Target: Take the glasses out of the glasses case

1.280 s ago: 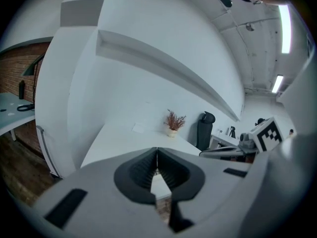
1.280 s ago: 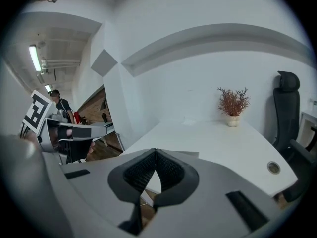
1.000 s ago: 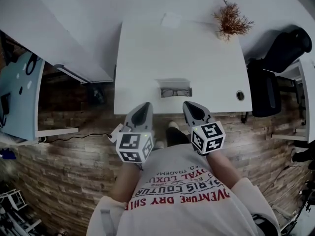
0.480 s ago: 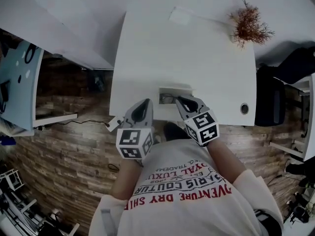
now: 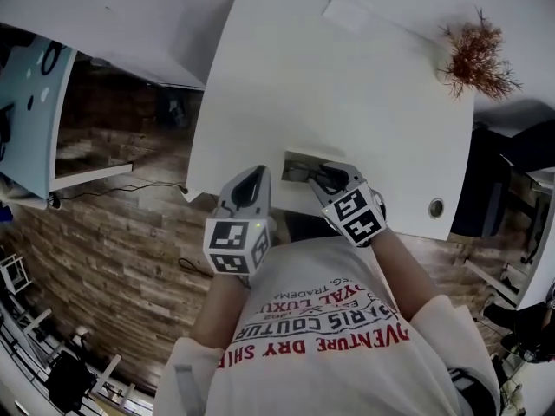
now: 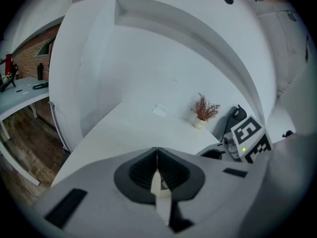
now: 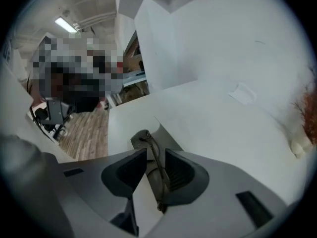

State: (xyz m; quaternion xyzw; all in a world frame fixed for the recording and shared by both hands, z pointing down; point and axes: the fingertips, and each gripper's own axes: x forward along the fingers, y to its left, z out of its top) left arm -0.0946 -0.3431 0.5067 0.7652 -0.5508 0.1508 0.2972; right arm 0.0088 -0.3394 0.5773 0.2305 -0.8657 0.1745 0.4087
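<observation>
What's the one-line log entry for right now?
right gripper: jaws opening, glasses between them, in case | left gripper: shut, empty

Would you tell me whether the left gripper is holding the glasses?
No, the left gripper has its jaws together with nothing between them.

Smooth matt table, wooden floor

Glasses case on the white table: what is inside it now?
A pair of dark-framed glasses lies in the open case, between the opening jaws of the right tool. That tool covers the case's near end.
</observation>
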